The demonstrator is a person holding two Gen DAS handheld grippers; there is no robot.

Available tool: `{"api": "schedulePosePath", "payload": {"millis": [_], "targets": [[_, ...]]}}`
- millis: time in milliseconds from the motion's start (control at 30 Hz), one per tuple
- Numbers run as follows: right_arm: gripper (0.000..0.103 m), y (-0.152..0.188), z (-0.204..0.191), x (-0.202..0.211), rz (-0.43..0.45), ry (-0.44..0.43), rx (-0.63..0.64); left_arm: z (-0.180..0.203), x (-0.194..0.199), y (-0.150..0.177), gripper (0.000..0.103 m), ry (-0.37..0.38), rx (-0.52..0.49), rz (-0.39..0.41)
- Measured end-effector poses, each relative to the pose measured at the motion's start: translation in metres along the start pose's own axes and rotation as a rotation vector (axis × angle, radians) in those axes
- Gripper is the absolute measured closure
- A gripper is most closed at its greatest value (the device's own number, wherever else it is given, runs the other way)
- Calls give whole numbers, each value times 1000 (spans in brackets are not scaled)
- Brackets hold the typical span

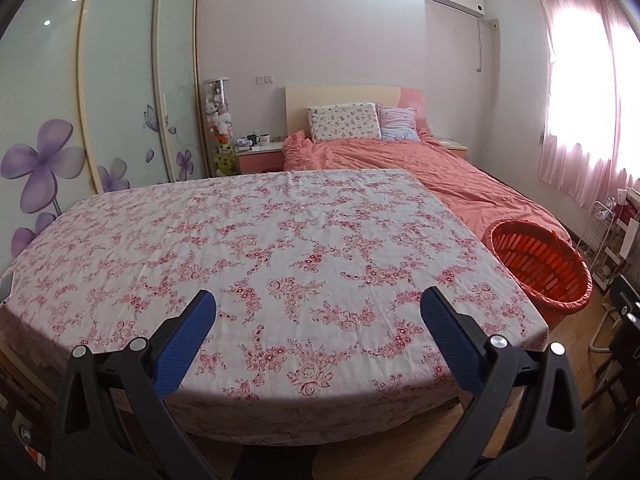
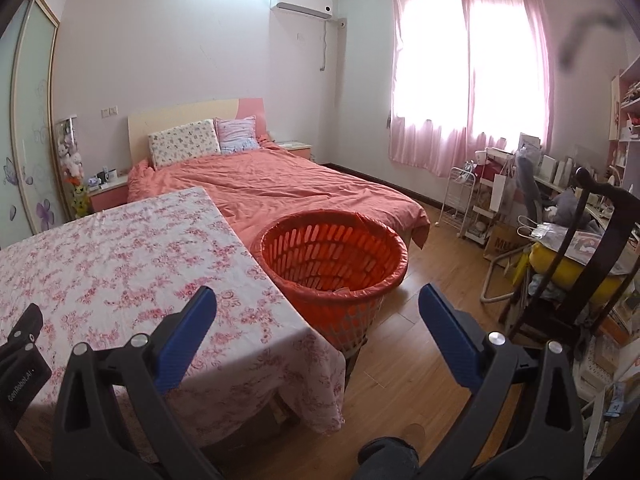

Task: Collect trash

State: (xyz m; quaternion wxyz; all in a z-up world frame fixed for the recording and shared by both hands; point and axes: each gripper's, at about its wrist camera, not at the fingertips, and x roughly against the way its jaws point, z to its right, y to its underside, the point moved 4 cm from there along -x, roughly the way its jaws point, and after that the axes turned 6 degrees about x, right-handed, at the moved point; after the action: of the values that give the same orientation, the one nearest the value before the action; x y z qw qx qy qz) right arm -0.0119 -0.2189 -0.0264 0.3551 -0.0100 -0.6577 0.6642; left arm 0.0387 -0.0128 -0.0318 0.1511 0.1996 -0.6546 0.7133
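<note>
In the left wrist view, we hold the left gripper [image 1: 318, 312] spread wide and empty above the floral tablecloth [image 1: 280, 240], which carries no visible trash. In the right wrist view, the right gripper [image 2: 318, 312] is likewise wide and empty; the bag-lined orange basket [image 2: 334, 260] stands just beside the table, so collection appears finished.

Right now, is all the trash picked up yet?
It looks nearly done or not started: no trash shows on the flowery tablecloth. The left tongs and right tongs are open and hold nothing. Something small lies in the orange basket, but I can't tell what.
</note>
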Motion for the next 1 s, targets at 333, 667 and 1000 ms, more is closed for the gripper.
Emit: {"api": "schedulePosePath", "payload": {"millis": [333, 667, 1000], "targets": [[4, 6, 3, -3, -51, -5, -6, 2, 6, 2, 2, 6, -11, -3], [4, 5, -2, 2, -24, 11, 14, 0, 10, -3, 2, -26, 3, 6], [4, 6, -9, 6, -26, -15, 33, -10, 9, -5, 2, -52, 31, 1]]}}
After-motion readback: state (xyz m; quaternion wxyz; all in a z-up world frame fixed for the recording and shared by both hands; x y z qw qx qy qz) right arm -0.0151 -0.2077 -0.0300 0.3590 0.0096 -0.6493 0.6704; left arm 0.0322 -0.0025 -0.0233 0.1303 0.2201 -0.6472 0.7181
